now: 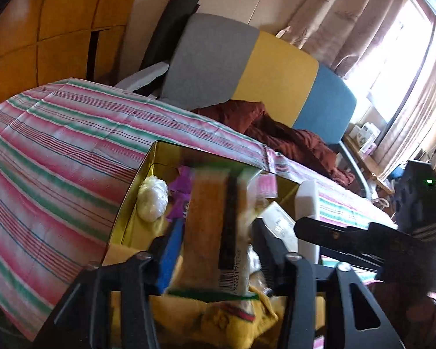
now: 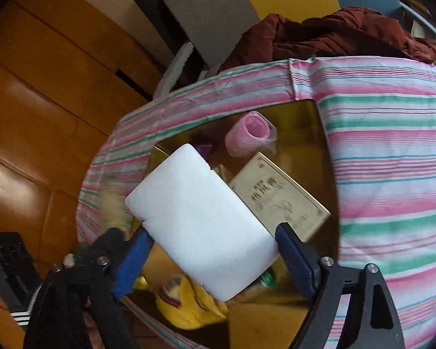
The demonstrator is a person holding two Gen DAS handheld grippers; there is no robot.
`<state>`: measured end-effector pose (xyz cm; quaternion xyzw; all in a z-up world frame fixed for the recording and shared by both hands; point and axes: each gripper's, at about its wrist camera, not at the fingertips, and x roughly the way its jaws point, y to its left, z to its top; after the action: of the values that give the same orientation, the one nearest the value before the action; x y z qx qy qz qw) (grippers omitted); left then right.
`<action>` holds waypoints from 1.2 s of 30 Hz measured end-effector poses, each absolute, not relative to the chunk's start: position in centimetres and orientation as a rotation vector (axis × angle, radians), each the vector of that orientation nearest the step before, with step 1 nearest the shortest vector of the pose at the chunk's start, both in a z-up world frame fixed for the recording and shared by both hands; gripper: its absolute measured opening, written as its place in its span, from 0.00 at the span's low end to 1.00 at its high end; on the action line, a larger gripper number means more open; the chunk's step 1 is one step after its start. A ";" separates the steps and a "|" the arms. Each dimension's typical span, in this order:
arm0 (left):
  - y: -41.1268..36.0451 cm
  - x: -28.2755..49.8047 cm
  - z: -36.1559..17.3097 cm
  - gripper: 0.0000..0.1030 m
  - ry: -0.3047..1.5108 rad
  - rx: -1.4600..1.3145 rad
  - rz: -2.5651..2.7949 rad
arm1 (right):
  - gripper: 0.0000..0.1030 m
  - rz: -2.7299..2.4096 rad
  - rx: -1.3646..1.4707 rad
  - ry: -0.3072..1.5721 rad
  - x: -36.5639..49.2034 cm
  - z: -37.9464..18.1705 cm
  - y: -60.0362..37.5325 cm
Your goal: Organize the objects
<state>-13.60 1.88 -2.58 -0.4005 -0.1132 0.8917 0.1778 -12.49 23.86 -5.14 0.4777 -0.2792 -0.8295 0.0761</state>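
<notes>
An open gold tin sits on a pink, green and white striped cloth. My left gripper hangs over the tin. An orange snack packet with a barcode stands loose between its fingers, its top blurred, and the right finger is clear of it. My right gripper is over the same tin. A white foam block lies askew between its blue pads, near only their tips. The block also shows at the tin's right side in the left wrist view.
Inside the tin lie a cream box, a pink roll, a yellow packet, a white plastic wad and something purple. Behind stand a grey, yellow and blue chair with a maroon cloth, and wooden panels on the left.
</notes>
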 end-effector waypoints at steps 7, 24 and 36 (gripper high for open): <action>1.8 -13.7 -3.3 0.61 -0.293 -1.139 2.549 | 0.89 -2.433 1.431 -0.857 -12.8 -6.2 23.5; -1.0 -9.0 -2.6 0.78 -0.196 -1.055 2.705 | 0.98 -2.543 1.430 -0.665 -12.3 -5.7 21.9; -0.7 -6.7 -1.6 0.89 -0.095 -1.024 2.789 | 0.98 -2.585 1.437 -0.607 -9.6 -5.7 22.1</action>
<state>-6.70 -0.71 -1.64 -0.3433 -0.0319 0.9349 0.0843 -9.57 22.14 -5.67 0.4752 -0.2006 -0.8545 0.0613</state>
